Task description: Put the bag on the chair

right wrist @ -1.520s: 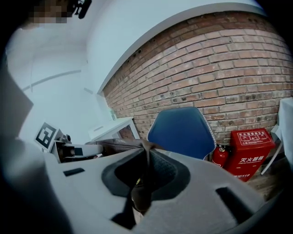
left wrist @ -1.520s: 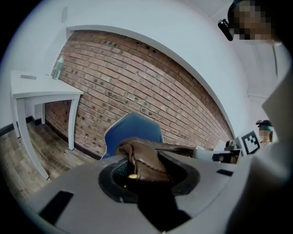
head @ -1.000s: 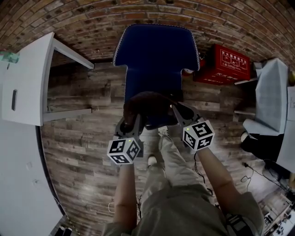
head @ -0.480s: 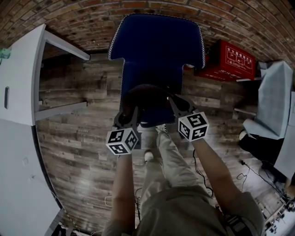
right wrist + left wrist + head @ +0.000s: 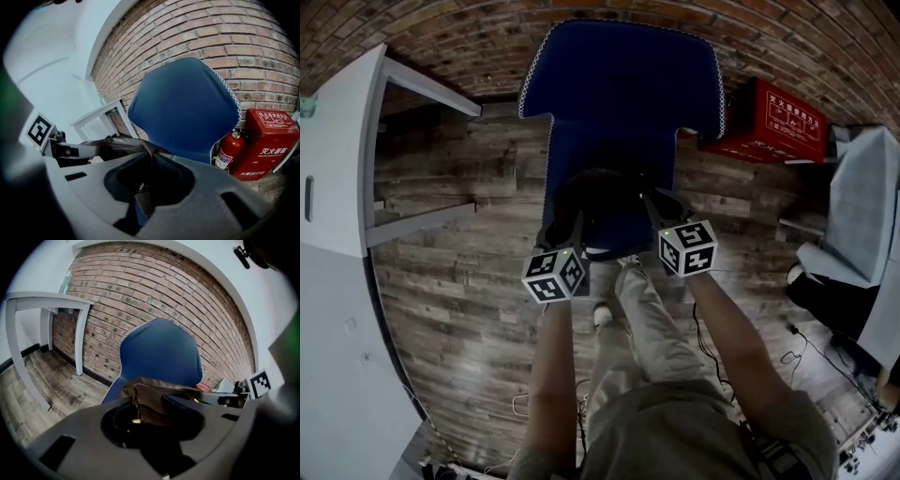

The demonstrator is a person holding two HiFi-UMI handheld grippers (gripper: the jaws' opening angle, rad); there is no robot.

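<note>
A dark brown leather bag hangs between my two grippers, above the front of the blue chair's seat. My left gripper is shut on the bag's left end, and my right gripper is shut on its right end. In the left gripper view a fold of the bag is pinched in the left gripper, with the chair back behind. In the right gripper view a leather strip of the bag runs into the right gripper, before the chair.
A white table stands at the left. A red fire-extinguisher box and an extinguisher sit right of the chair against the brick wall. Grey-covered furniture and floor cables are at the right. The person's legs stand just behind the chair.
Both grippers and the bag have moved forward toward the chair, which now looks larger and nearer. The bag now hangs farther over the seat. Both grips are unchanged.
</note>
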